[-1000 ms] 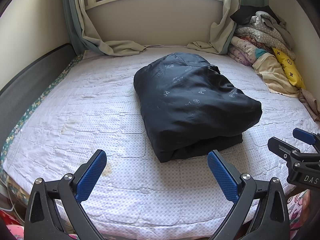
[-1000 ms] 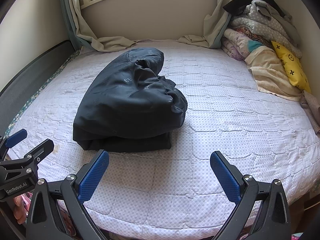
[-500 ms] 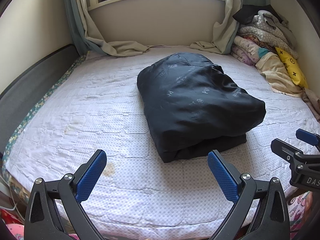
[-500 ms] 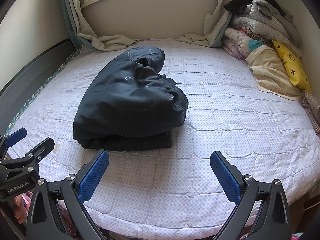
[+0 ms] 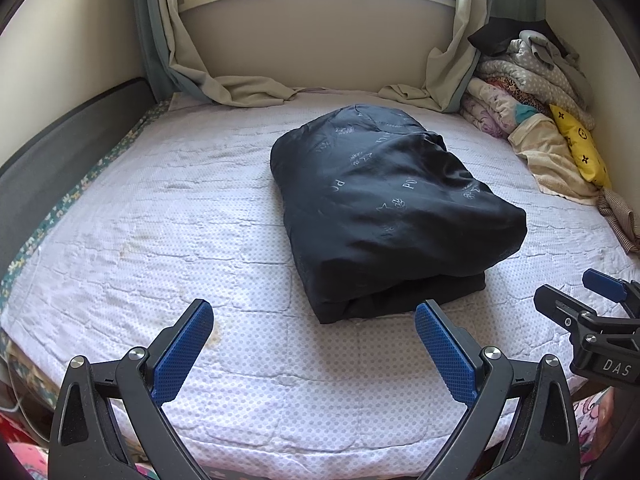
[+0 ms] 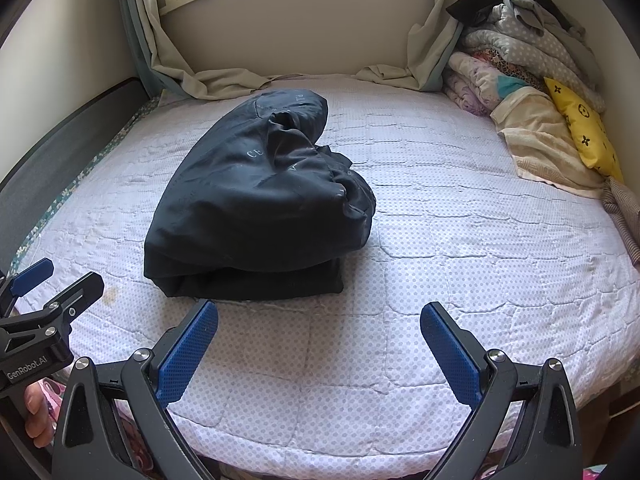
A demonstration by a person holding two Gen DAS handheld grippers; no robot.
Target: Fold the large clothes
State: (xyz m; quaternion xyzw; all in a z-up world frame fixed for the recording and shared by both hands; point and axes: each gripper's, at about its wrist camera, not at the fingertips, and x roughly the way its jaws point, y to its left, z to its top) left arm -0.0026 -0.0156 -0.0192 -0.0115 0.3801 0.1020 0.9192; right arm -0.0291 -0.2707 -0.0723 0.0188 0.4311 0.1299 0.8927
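Jaws: both spread wide, holding nothing.
L gripper [image 5: 314, 348]: near bed [image 5: 160, 216] edge.
R gripper [image 6: 320, 348]: same.
Coat [image 5: 384, 208]: folded, mid-bed.

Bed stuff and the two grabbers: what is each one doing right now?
Jacket: folded into a bundle, lying on the bed.
Left gripper: open, empty, clear of the jacket.
Right gripper: open, empty, clear of the jacket.
Curtains: hanging, hems bunched on the bed.
Bedding pile: heaped in the far right corner.
Yellow pillow: leaning on that pile.
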